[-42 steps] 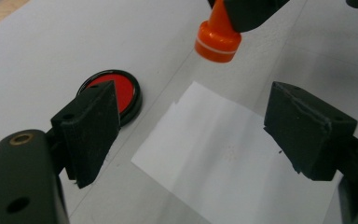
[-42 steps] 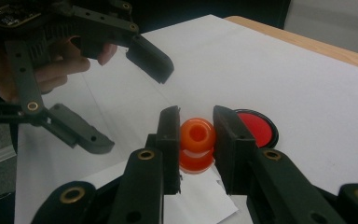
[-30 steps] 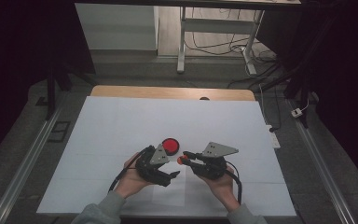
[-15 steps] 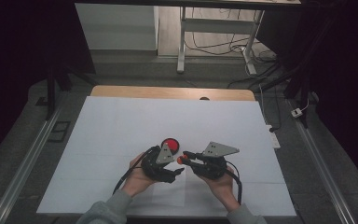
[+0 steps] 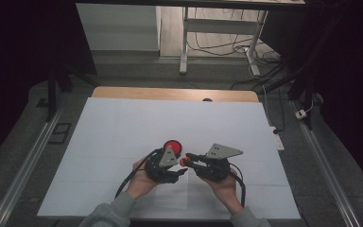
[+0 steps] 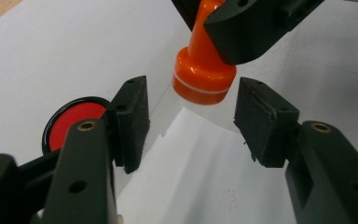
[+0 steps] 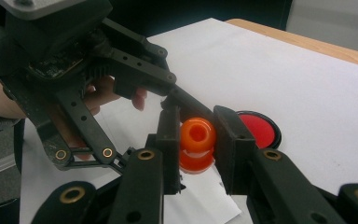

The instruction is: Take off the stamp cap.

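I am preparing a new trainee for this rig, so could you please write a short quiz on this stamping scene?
1. True or false: the right gripper is shut on the orange stamp.
2. Multiple choice: where does the red ink pad lie? A) between the left gripper's jaws; B) on the white sheet just beyond the left gripper; C) on the floor.
3. Do the left gripper's pads press on the stamp's base?

Key
1. True: its pads clamp the stamp's handle.
2. B.
3. No: the jaws have just been closing, with the stamp's base near the gap between them, but space shows on both sides.
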